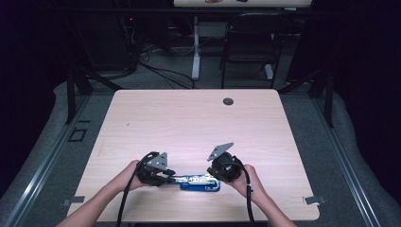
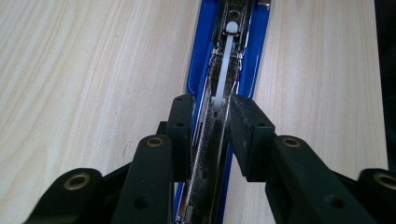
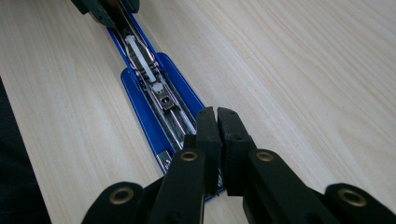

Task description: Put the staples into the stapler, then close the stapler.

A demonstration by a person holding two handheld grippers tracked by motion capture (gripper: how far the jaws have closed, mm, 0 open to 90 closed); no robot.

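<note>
Left gripper [image 2: 209, 112] pinching metal rail [image 2: 210, 154] of open blue stapler [image 2: 198, 60]; right gripper [image 3: 217, 116] resting closed, empty, over stapler's end; stapler seeming rigid, slippery, hinged; gripping rail sides is safest.

Your stapler [image 1: 201, 182] lies opened out flat on the bench [image 1: 189, 118], close to the near edge and lengthwise left to right. Your left tongs [image 1: 166, 178] sit at its left end, straddling the metal rail [image 2: 210, 154]. Your right tongs [image 1: 218, 176] sit over its right end. Way back on the bench, right of centre, there's a cable grommet [image 1: 228, 101]. A chair [image 1: 250, 42] stands on the floor behind it.
</note>
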